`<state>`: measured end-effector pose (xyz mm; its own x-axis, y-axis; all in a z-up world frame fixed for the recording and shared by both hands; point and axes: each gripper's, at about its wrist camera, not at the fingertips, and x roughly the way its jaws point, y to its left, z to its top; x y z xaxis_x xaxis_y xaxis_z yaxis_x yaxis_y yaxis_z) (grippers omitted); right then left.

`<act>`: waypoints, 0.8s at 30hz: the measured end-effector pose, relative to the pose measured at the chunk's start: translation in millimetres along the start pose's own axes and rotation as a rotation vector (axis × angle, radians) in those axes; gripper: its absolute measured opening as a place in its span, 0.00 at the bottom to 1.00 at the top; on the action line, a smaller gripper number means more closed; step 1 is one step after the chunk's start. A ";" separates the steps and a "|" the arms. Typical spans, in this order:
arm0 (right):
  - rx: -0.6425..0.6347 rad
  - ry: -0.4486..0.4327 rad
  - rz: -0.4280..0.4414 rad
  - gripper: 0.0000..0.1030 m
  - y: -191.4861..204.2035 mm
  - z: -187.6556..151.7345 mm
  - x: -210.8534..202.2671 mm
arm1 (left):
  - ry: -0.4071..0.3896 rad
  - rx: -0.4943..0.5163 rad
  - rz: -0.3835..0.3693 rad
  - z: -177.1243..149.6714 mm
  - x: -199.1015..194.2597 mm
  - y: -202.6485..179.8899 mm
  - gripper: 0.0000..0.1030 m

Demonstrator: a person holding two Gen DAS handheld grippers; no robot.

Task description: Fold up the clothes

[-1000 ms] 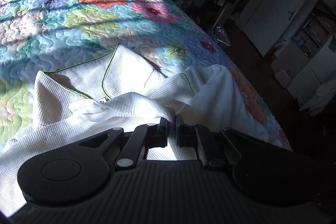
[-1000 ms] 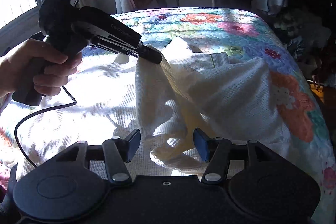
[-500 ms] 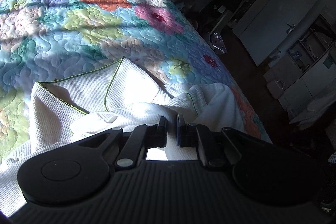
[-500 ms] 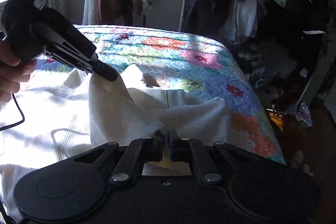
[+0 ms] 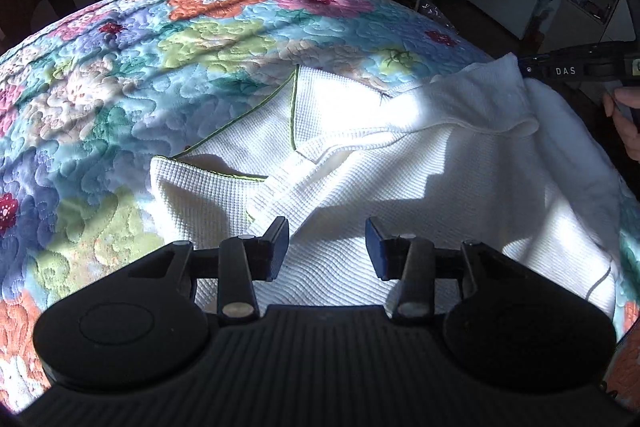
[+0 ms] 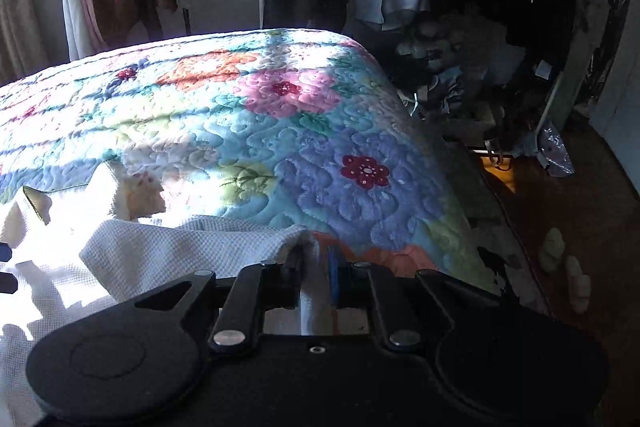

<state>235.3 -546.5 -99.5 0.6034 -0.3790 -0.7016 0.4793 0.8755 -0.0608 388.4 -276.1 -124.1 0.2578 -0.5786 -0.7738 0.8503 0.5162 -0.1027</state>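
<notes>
White waffle-knit garment [image 5: 400, 163] lies on the floral quilt [image 5: 160, 67]; the left gripper [image 5: 327, 241] hovers above it, jaws opening, nothing between. Right wrist view: right gripper [image 6: 316, 267], jaws opening, fabric fold between them.

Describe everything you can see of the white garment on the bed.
The garment is white waffle-knit cloth with thin green piping along its collar edges. It lies rumpled on the floral quilt, partly folded over itself, half in sun and half in shadow. The right tongs have a fold between their pads and are opening. The left tongs hover just above it, opening, with nothing gripped.
</notes>
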 end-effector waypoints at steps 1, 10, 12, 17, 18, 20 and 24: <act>0.002 -0.003 -0.035 0.36 2.1 -0.9 -1.8 | 0.007 -0.001 0.003 -2.3 0.3 1.7 0.40; 0.174 -0.131 -0.003 0.47 -5.6 -19.7 -62.2 | -0.001 -0.101 0.014 -12.5 -32.5 9.9 0.43; 0.228 -0.065 0.140 0.47 -4.0 -25.3 -59.1 | 0.003 -0.116 -0.018 -15.2 -37.8 9.5 0.43; 0.217 0.070 0.319 0.52 18.5 -39.0 -31.6 | -0.011 -0.067 -0.053 -24.8 -41.6 0.5 0.43; 0.229 0.074 0.308 0.53 21.0 -41.8 -26.3 | -0.018 -0.048 -0.061 -26.1 -41.1 -3.0 0.43; 0.278 0.090 0.293 0.55 20.3 -46.4 -17.7 | -0.026 -0.026 -0.080 -27.7 -38.7 -8.2 0.43; 0.355 0.064 0.296 0.47 13.3 -48.5 -11.2 | -0.033 -0.004 -0.115 -26.5 -30.3 -16.5 0.43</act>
<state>204.0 -516.1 -126.9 0.7120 -0.0998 -0.6950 0.4880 0.7821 0.3876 354.4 -250.4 -115.5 0.1739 -0.6545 -0.7358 0.8734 0.4476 -0.1917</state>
